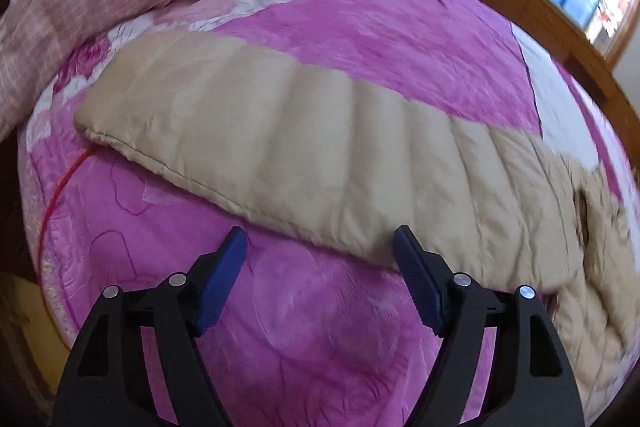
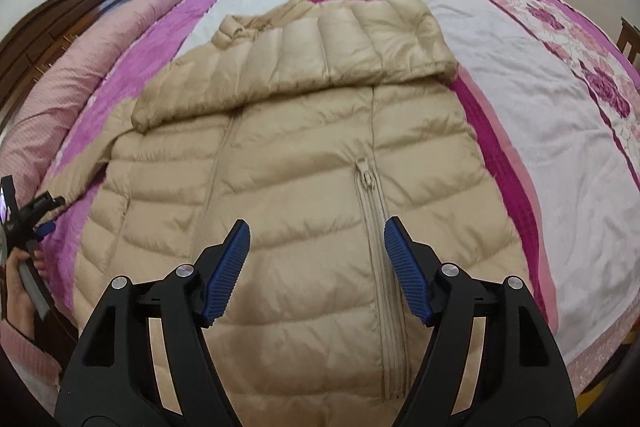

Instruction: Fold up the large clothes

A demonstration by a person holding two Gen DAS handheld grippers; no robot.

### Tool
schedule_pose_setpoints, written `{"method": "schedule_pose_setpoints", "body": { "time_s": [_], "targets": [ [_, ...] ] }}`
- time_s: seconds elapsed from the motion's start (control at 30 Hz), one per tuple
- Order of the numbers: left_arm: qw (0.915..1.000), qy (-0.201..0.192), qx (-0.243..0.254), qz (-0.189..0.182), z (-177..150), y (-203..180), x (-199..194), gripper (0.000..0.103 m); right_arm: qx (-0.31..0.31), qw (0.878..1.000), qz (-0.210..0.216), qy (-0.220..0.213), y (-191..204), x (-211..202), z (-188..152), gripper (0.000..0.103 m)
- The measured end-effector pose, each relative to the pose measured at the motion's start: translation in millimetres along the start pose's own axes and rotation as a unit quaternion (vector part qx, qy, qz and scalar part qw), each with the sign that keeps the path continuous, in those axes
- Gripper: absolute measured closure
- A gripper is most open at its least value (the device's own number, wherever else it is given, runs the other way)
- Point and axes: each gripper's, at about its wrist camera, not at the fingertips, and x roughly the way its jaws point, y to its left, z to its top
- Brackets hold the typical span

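Left wrist view: the left gripper (image 1: 320, 239) hangs with jaws wide and empty at the lower centre, just short of the jacket's outstretched sleeve (image 1: 280, 131), which runs across the middle over the pink bedspread (image 1: 360, 35).

Right wrist view: the right gripper (image 2: 318, 233) — jaws wide, holding nothing — hovers above the beige puffer jacket (image 2: 288, 187) lying front-up, its zipper (image 2: 374, 203) right of centre. One sleeve already lies folded across the chest; the other sleeve and the body fold seem left.

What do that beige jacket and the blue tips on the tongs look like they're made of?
Jacket: seemingly thin, slightly shiny synthetic shell over soft filling; puffy stitched bands and faint sheen suggest it. Blue tips on the right tongs: probably matte rubber or plastic, closely ribbed for grip.
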Motion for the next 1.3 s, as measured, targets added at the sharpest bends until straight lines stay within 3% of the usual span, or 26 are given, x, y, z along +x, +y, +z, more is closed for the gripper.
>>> {"method": "schedule_pose_setpoints", "body": {
  "time_s": [0.23,0.3,0.4,0.47,0.57,0.73,0.9,1.3],
  "targets": [
    [0.9997,-0.017,-0.017,-0.005,12,8,13,0.029,0.004,1.000,-0.012,0.006,-5,3,-7,0.033],
    [0.9997,-0.021,-0.014,0.003,14,7,15,0.035,0.007,1.000,-0.013,0.008,-6,3,-8,0.032],
    [0.9995,-0.028,-0.003,0.014,15,7,16,0.056,0.007,1.000,-0.014,0.009,-6,2,-9,0.031],
    [0.9996,-0.027,0.000,0.000,17,10,14,0.084,0.007,1.000,-0.013,0.009,-6,2,-9,0.030],
    [0.9993,-0.025,-0.012,-0.025,18,16,10,0.094,0.009,1.000,-0.010,0.008,-6,1,-9,0.029],
    [0.9973,-0.062,0.009,-0.037,18,9,-19,0.097,0.008,1.000,-0.003,0.008,-8,-1,-8,0.025],
    [0.9923,-0.104,0.026,-0.063,25,-3,-60,0.098,0.003,1.000,-0.008,0.001,-5,-4,-7,0.009],
    [0.9680,-0.175,0.086,-0.158,31,-64,-152,0.098,0.009,1.000,-0.006,-0.020,-11,-16,0,0.007]
  ]
}}
